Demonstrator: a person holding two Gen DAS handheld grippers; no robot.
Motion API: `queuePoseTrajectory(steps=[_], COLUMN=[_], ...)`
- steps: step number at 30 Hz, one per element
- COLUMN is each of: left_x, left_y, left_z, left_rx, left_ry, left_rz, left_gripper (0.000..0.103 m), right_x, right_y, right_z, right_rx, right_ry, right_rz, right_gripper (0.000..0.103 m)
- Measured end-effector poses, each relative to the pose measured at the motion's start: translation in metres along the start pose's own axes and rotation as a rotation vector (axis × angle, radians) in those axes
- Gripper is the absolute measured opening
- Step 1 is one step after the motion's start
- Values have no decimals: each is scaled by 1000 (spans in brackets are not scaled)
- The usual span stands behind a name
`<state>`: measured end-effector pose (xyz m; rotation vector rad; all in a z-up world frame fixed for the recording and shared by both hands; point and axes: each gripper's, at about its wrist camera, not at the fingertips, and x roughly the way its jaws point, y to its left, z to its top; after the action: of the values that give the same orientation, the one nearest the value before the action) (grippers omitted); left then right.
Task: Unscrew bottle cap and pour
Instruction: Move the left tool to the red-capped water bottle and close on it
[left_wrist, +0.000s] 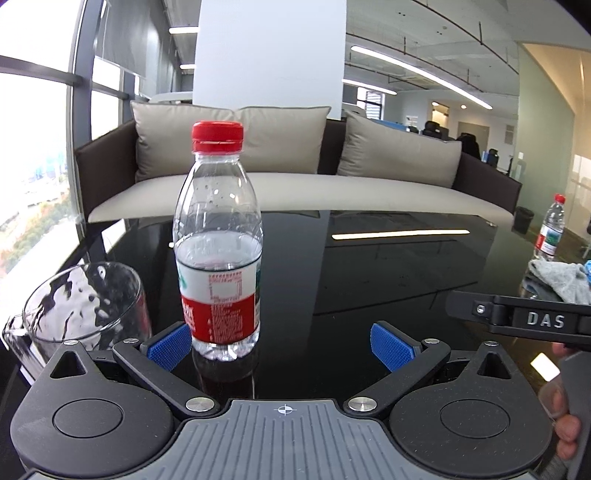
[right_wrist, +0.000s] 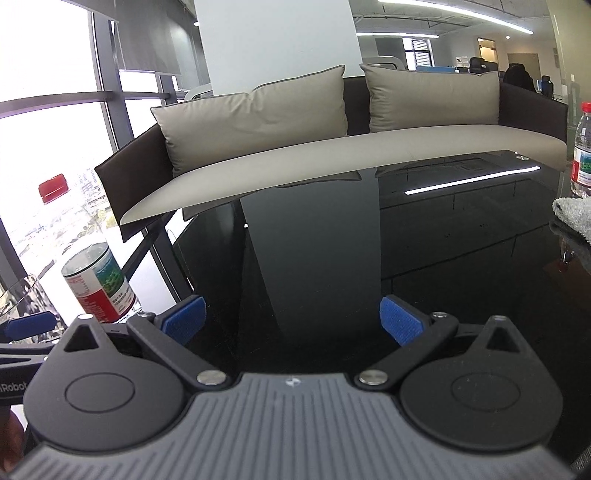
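Observation:
A clear water bottle (left_wrist: 218, 258) with a red cap (left_wrist: 218, 136) and a red-and-white label stands upright on the black glossy table (left_wrist: 369, 280), about half full. A clear glass pitcher (left_wrist: 85, 306) stands just left of it. My left gripper (left_wrist: 279, 343) is open; the bottle's base sits between its blue pads, close to the left pad (left_wrist: 170, 345). My right gripper (right_wrist: 291, 321) is open and empty over bare table, to the right of the bottle (right_wrist: 98, 284), whose cap (right_wrist: 53, 188) shows at the left edge.
A second capped bottle (left_wrist: 550, 229) and a grey cloth (left_wrist: 561, 280) lie at the table's far right; they also show in the right wrist view, the second bottle (right_wrist: 581, 147) and the cloth (right_wrist: 572, 214). A beige sofa (left_wrist: 295, 184) stands beyond the far edge. Windows are on the left.

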<state>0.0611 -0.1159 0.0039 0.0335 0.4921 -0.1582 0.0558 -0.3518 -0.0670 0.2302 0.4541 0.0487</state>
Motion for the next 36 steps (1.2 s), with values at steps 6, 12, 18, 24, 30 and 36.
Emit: queuePoseTrajectory(steps=[6, 12, 18, 24, 30, 36], left_x=[5, 9, 14, 17, 22, 27], left_y=[-9, -16, -15, -16, -19, -23], left_z=[6, 10, 14, 19, 22, 26], left_rx=[1, 13, -1, -1, 5, 10], left_ry=[-23, -33, -35, -37, -32, -23], left_rz=[25, 82, 149, 179, 208, 238], left_gripper=[102, 102, 102, 102, 102, 102], right_x=[2, 4, 5, 6, 8, 8], right_y=[-4, -7, -7, -6, -7, -5], right_z=[0, 2, 2, 2, 4, 3], right_rx=[12, 28, 29, 28, 30, 31], right_ry=[-1, 4, 8, 10, 11, 13], right_rz=[-4, -4, -3, -2, -2, -2], right_gripper=[103, 103, 103, 103, 103, 103])
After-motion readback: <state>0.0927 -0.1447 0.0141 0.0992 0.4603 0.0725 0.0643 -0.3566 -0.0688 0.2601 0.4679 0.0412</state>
